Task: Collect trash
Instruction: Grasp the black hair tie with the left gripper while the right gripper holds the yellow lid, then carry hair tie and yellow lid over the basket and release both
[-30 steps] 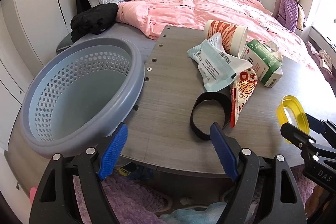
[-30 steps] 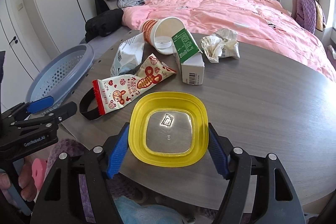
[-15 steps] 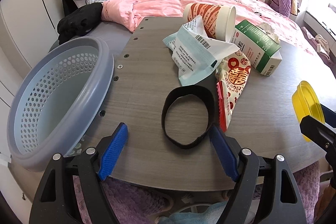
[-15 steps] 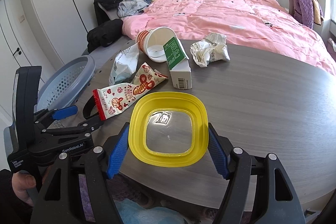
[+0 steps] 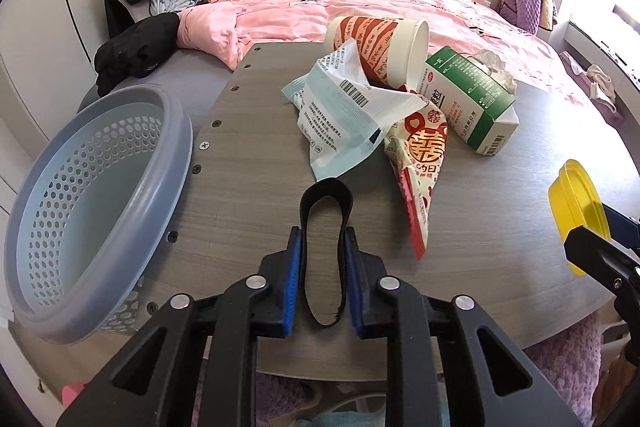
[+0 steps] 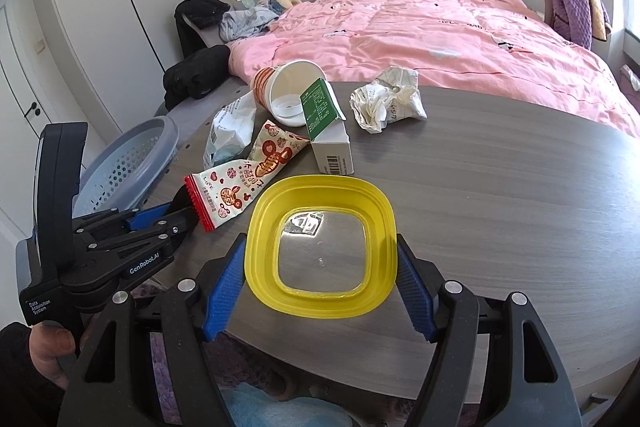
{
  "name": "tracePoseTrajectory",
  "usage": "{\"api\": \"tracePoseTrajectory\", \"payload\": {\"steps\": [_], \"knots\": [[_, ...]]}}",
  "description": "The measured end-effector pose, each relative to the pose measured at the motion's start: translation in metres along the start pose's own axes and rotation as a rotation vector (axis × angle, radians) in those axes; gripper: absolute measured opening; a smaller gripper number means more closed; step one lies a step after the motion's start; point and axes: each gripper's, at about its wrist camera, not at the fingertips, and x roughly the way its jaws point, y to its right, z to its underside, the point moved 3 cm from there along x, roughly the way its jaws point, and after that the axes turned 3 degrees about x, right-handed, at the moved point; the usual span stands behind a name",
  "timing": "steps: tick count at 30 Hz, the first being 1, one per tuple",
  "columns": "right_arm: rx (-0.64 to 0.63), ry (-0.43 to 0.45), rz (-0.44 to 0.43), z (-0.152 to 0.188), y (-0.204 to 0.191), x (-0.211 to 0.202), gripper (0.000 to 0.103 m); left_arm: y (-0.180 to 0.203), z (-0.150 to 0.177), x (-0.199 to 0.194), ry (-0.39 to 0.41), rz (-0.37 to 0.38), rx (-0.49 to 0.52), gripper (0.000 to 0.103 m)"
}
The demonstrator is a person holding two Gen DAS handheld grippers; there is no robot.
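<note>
My left gripper (image 5: 323,255) is shut on a black band loop (image 5: 326,201) lying on the grey table (image 5: 248,163), squeezing it narrow. My right gripper (image 6: 320,251) is shut on a yellow plastic lid (image 6: 322,247), held just above the table; the lid also shows in the left wrist view (image 5: 576,203). Beyond lie a red-and-white snack wrapper (image 5: 420,163), a pale blue packet (image 5: 340,115), a tipped paper cup (image 5: 380,43), a green-and-white carton (image 5: 468,99) and a crumpled paper (image 6: 386,99).
A blue-grey perforated basket (image 5: 92,187) stands at the table's left edge, tilted. A bed with a pink duvet (image 5: 360,3) is behind the table. Dark clothes (image 5: 136,47) lie on a bench at left. The left gripper shows in the right wrist view (image 6: 152,223).
My left gripper moved forward over the table and closed on the black band, which is now squeezed narrow. My right gripper keeps holding the yellow lid.
</note>
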Motion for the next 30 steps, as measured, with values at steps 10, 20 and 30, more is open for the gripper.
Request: {"api": "tracePoseTrajectory", "payload": {"steps": [10,20,30], "knots": [[-0.067,0.026,-0.018,-0.018,-0.033,-0.008,0.068,-0.046,-0.009,-0.053,0.110,-0.022,-0.091,0.014],[-0.206,0.027,-0.169,-0.056,-0.134,0.017,0.068,-0.135,-0.021,-0.085,0.174,-0.130,-0.191,0.014],[-0.310,-0.059,-0.264,-0.063,-0.223,0.075,0.068,-0.212,-0.007,-0.059,0.107,-0.211,-0.272,0.014]]}}
